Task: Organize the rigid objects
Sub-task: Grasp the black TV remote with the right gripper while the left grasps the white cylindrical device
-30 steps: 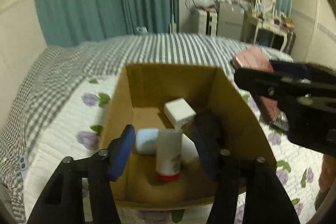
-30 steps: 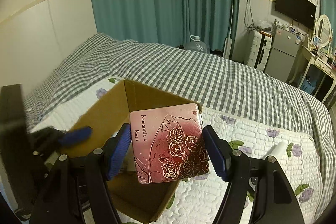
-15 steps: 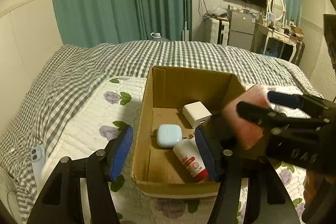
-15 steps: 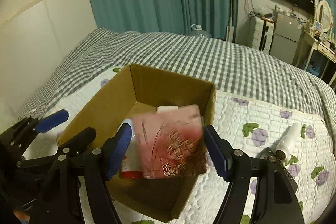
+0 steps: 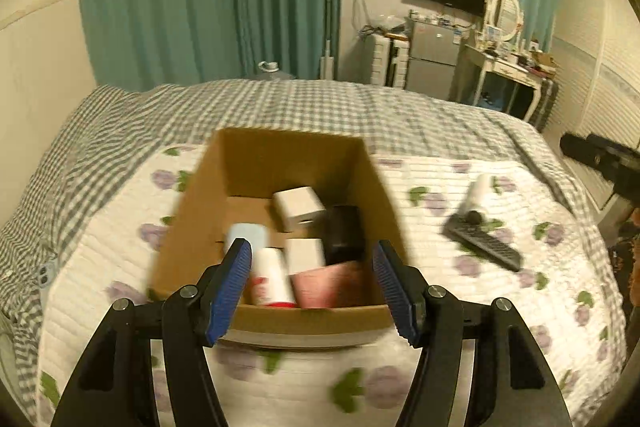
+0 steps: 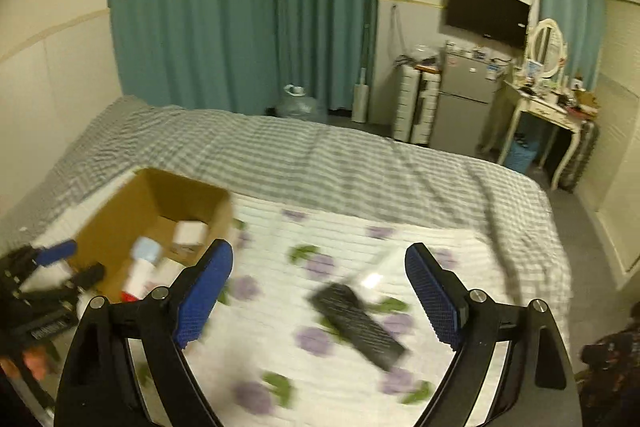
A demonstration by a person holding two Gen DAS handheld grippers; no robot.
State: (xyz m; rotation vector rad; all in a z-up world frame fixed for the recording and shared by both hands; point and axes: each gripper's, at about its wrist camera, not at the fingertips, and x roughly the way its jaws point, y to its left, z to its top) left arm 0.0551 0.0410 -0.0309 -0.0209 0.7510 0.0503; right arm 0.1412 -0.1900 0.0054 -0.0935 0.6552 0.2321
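The cardboard box (image 5: 280, 163) stands open on the white flowered quilt (image 5: 440, 187) of the bed, at the center of the left wrist view. The left gripper (image 5: 312, 283) is wide open and holds nothing; its two blue pads (image 5: 230, 285) frame the near wall of the box, one at 7 o'clock and one at 5 o'clock of the box.

Inside the box lie a white cube (image 5: 299, 207) toward 12 o'clock, a black block (image 5: 345, 235) at 3 o'clock against the right wall, a light blue case (image 5: 246, 233) at 9 o'clock, a white bottle with red cap (image 5: 272, 277) and a pink tin (image 5: 326, 285) at 6 o'clock, both close to the near wall. A second small white box (image 5: 306, 255) sits in the middle, touching the black block. Little bare floor of the box shows, only a strip by the far wall.

The right gripper (image 6: 320, 295) is also wide open and empty, over the quilt at 3 o'clock of the box. Between its pads lies a black remote control (image 6: 356, 323), tilted, with a white tube (image 5: 478, 191) just beside its far end. Around these two the quilt is free on all sides. The gray checked blanket (image 6: 320, 163) covers the far part of the bed up to its edge.
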